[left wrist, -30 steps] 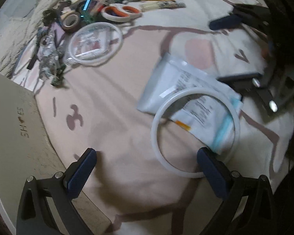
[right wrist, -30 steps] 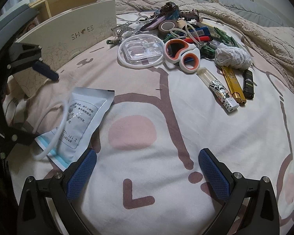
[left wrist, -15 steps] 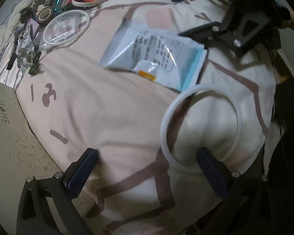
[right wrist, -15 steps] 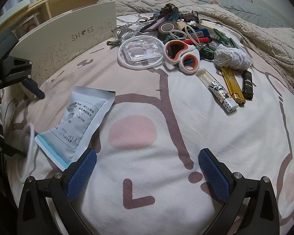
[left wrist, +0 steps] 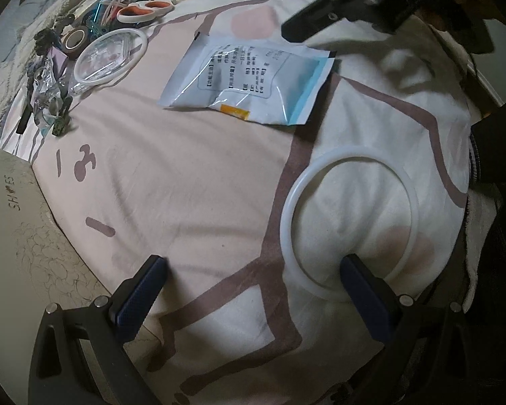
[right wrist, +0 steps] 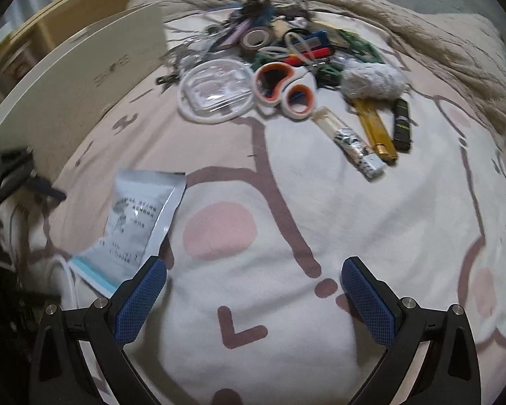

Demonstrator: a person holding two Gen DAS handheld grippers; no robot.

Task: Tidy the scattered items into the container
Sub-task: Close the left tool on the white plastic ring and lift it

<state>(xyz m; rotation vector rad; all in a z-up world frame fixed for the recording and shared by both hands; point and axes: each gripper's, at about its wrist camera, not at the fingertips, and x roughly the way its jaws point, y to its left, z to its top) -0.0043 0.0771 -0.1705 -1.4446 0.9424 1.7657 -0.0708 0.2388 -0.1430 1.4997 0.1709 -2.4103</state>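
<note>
My left gripper is open, low over the printed bedsheet near the bed's edge. A white plastic ring is hooked over its right finger and hangs there. A white and blue sealed packet lies flat beyond it. The beige shoe box stands at the left. My right gripper is open with nothing between its fingers, above the sheet beside the packet. In the right wrist view the ring shows only as a white arc at the lower left.
A pile lies at the far side: orange-handled scissors, a clear round lid, a tape roll, a white cloth wad, a gold lighter, a black lighter, a tube. A fuzzy blanket borders the back.
My left gripper has carried the ring from above the packet back toward the bed's near edge. The right wrist view has shifted slightly and is blurred; the packet has not moved.
</note>
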